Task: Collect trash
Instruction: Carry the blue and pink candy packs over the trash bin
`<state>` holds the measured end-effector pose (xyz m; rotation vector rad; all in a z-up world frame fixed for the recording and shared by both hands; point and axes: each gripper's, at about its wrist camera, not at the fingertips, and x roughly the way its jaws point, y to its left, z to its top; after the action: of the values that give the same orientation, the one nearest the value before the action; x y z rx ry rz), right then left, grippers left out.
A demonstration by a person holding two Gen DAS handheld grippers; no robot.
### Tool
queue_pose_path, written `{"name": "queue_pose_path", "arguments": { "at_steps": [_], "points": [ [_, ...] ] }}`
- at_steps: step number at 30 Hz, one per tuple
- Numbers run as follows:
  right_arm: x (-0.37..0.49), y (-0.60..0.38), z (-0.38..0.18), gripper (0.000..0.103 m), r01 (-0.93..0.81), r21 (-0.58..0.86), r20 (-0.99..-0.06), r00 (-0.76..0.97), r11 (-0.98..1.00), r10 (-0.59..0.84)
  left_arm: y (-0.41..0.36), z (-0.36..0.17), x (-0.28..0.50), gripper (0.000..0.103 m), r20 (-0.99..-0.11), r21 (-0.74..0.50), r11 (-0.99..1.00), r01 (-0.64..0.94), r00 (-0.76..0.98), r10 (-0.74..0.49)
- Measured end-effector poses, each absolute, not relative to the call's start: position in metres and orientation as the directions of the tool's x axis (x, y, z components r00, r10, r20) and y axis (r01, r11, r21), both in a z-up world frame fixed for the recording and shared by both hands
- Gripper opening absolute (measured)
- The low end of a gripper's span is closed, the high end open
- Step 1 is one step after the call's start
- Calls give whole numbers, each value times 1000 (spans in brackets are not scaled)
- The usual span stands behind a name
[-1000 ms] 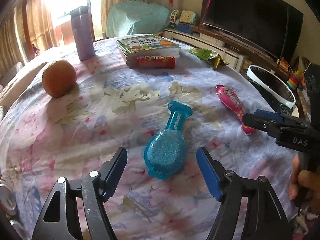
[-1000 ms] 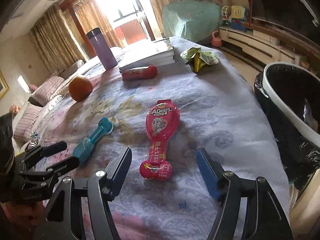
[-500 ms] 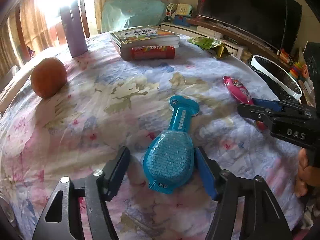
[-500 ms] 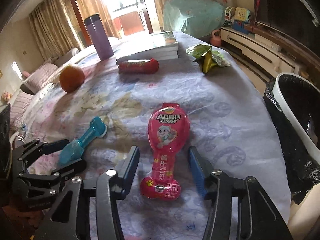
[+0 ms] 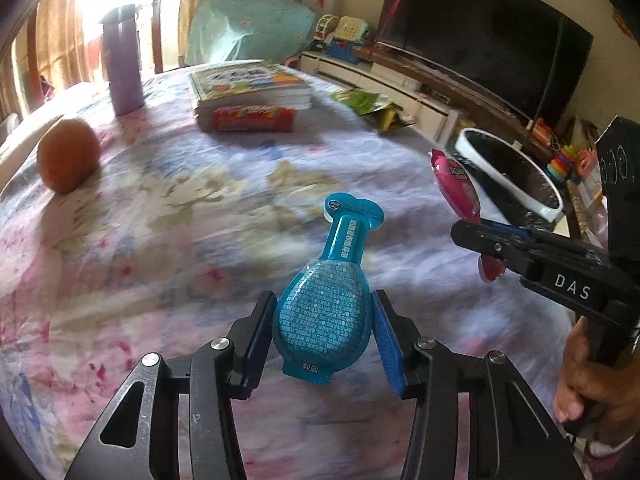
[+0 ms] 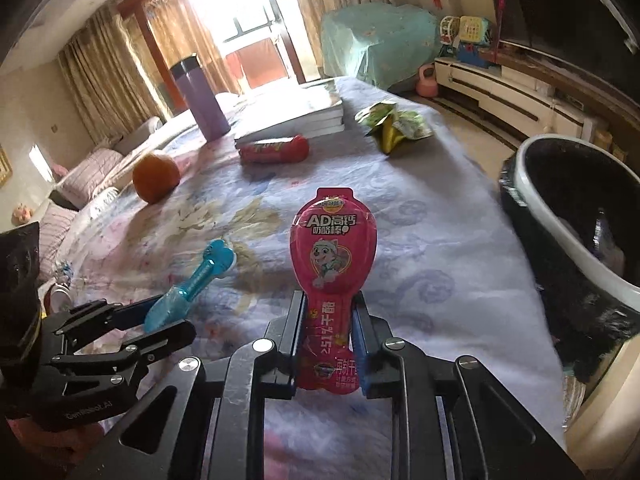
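A blue spoon-shaped snack wrapper [image 5: 324,312] sits between the pads of my left gripper [image 5: 324,300], whose jaws are closing and press on its wide bulb. From the right wrist view the same blue wrapper [image 6: 192,288] juts out of the left gripper [image 6: 172,316]. A pink spoon-shaped wrapper [image 6: 332,248] stands in my right gripper [image 6: 328,300], whose jaws are closing and pinch its narrow stem. In the left wrist view the pink wrapper [image 5: 456,184] hangs above the cloth in the right gripper [image 5: 472,236]. A hand [image 5: 588,384] grips that tool.
A black-lined bin with a white rim [image 6: 532,188] stands off the table's right edge, also seen as the bin [image 5: 548,210]. On the flowered cloth lie a green wrapper [image 6: 392,124], a red packet [image 6: 276,150], stacked books [image 6: 304,116], an orange [image 6: 156,176] and a purple flask [image 6: 202,96].
Both grippers slid forward around their wrappers and their jaws narrowed onto them. The pink wrapper has risen off the cloth in the right gripper.
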<state>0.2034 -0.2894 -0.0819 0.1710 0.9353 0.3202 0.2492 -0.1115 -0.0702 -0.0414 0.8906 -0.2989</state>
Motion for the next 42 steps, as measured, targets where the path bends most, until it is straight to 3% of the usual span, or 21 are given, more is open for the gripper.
{"name": "queue_pose_path", "arguments": {
  "at_steps": [42],
  "points": [
    [173, -438, -39, 21, -3, 325, -680, 694, 946, 236, -264, -27, 262, 46, -730, -98, 883, 459, 570, -377]
  ]
}}
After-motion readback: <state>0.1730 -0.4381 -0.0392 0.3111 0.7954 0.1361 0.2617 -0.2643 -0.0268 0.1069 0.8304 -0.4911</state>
